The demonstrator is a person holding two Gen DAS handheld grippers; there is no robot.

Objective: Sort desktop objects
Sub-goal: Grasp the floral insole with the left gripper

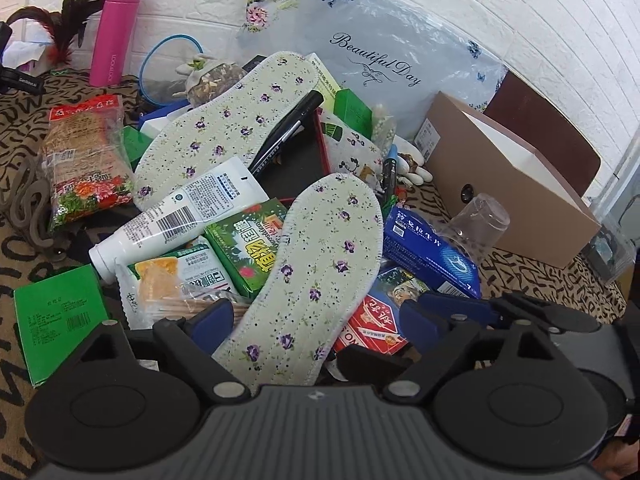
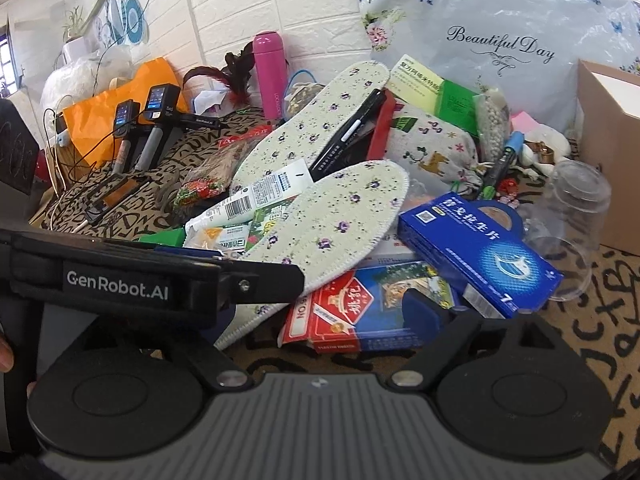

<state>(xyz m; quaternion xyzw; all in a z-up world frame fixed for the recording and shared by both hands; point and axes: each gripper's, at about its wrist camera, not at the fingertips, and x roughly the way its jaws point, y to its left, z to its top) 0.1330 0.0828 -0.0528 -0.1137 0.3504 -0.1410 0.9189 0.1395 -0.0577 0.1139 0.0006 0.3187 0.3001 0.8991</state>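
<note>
Left gripper (image 1: 316, 312) is straddling the near insole (image 1: 308, 272) atop the pile, jaws spread, not gripping yet. Insole is looking light, floppy; pinching the heel edge seems best. Right gripper: can't tell, left finger hidden.

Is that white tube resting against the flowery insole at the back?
Touching. In the left wrist view the white tube's flat crimped end lies on the lower edge of the far insole, overlapping it with no gap showing.
</note>
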